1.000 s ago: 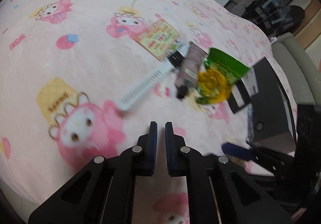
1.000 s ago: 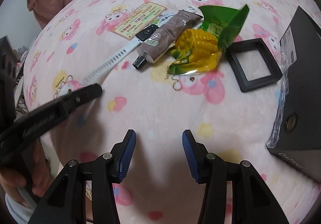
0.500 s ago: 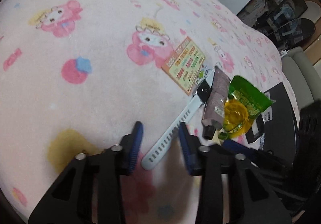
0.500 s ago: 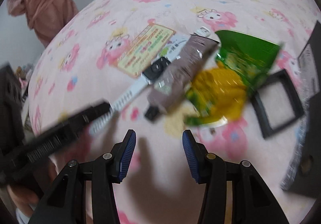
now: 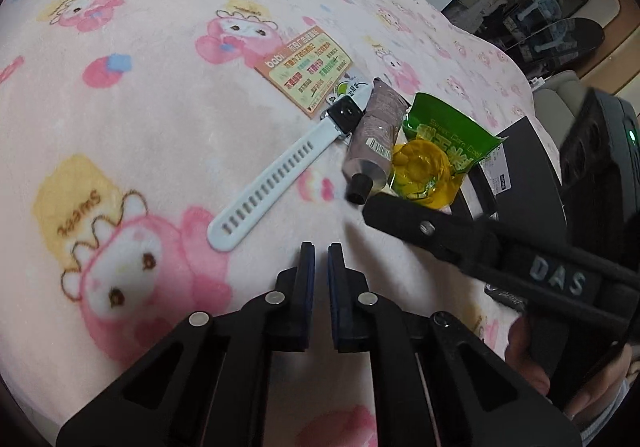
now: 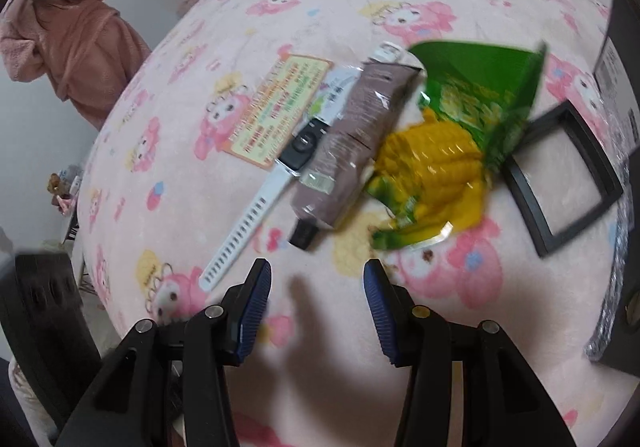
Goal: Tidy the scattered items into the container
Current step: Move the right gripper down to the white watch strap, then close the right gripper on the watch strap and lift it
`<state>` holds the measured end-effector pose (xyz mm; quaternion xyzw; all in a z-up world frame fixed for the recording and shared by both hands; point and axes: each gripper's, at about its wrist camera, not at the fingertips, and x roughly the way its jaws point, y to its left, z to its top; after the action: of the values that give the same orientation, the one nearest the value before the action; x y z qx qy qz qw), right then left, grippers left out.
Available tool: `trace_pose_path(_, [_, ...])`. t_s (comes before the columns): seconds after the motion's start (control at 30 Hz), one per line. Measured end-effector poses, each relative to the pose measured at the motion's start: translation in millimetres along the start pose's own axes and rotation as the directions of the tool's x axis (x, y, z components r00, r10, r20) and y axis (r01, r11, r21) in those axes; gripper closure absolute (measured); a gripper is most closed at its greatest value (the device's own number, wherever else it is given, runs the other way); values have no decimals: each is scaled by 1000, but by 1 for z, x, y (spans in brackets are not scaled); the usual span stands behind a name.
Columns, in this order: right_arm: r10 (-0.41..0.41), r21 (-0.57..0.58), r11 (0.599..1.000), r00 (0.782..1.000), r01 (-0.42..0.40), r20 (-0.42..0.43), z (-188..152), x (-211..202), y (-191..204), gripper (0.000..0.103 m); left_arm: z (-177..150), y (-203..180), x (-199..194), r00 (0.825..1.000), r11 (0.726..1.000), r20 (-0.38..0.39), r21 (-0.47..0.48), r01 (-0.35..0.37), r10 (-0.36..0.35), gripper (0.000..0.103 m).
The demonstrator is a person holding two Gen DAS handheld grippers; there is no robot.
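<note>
The left tool [image 5: 321,259] hangs just short of the white watch strap's [image 5: 267,194] free end with its jaws pressed together and nothing between them; the right tool [image 6: 316,287] stands about two-thirds open, also empty, just short of the brown tube's [image 6: 352,135] black cap. To do this step well (it looks like the first pick, nothing yet put away), the left jaws would need to part and straddle the strap across its narrow width, pressing into the soft pink blanket [image 5: 120,127] so a pad slips under the flat band; the right should take the tube at its body, not its cap, since the corn packet [image 6: 460,135] lies touching it and could drag along. By count: one watch, one tube, one green-and-yellow corn packet, one printed card [image 5: 308,69], one small black square frame [image 6: 560,175], and one dark box [image 5: 524,175] at the blanket's edge, probably the container.
</note>
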<state>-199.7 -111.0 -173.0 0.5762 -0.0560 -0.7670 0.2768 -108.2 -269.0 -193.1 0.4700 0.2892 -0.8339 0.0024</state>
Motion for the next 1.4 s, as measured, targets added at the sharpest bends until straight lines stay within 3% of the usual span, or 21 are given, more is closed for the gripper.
trace_pose_path(0.17, [37, -17, 999, 999, -38, -38, 8, 24, 24, 58, -2, 22, -22, 998, 997, 40, -60, -41, 43, 97])
trace_pose_path(0.37, [14, 5, 1000, 997, -13, -75, 12, 49, 44, 42, -5, 54, -45, 994, 990, 81, -127, -65, 76, 96])
trace_pose_path(0.5, [-18, 33, 999, 997, 21, -71, 15, 62, 53, 40, -6, 59, -44, 994, 988, 80, -144, -62, 74, 96])
trace_pose_path(0.53, [-29, 20, 999, 997, 31, -67, 14, 64, 56, 41, -6, 59, -43, 994, 988, 81, -143, -65, 77, 96])
trace_pose_path(0.6, [-29, -9, 1000, 998, 28, -53, 13, 62, 61, 56, -6, 56, -43, 994, 988, 82, -138, -66, 78, 94])
trace_pose_path(0.63, [-10, -22, 1000, 999, 9, -45, 12, 60, 63, 72, -6, 55, -43, 994, 988, 84, -138, -63, 76, 93])
trace_pose_path(0.73, [54, -25, 998, 998, -55, -43, 14, 58, 62, 84, -9, 52, -45, 994, 988, 86, -142, -58, 70, 89])
trace_pose_path(0.77, [66, -22, 997, 997, -67, -40, 14, 56, 61, 97, -9, 52, -46, 994, 988, 86, -141, -61, 74, 89])
trace_pose_path(0.8, [86, -20, 996, 996, -87, -36, 15, 54, 59, 100, -11, 51, -47, 993, 988, 87, -141, -61, 73, 89])
trace_pose_path(1.03, [128, -44, 991, 992, -128, 8, -8, 14, 40, 102, -14, 39, -50, 996, 991, 82, -133, -29, 40, 89])
trace_pose_path(1.17, [120, -21, 993, 992, -119, 30, -20, -16, 13, 102, -13, 19, -41, 998, 994, 56, -105, 29, -23, 88])
trace_pose_path(1.4, [-28, -63, 997, 998, 31, 48, -46, -58, -25, 102, -14, -36, -12, 993, 993, -22, -16, 113, -114, 77])
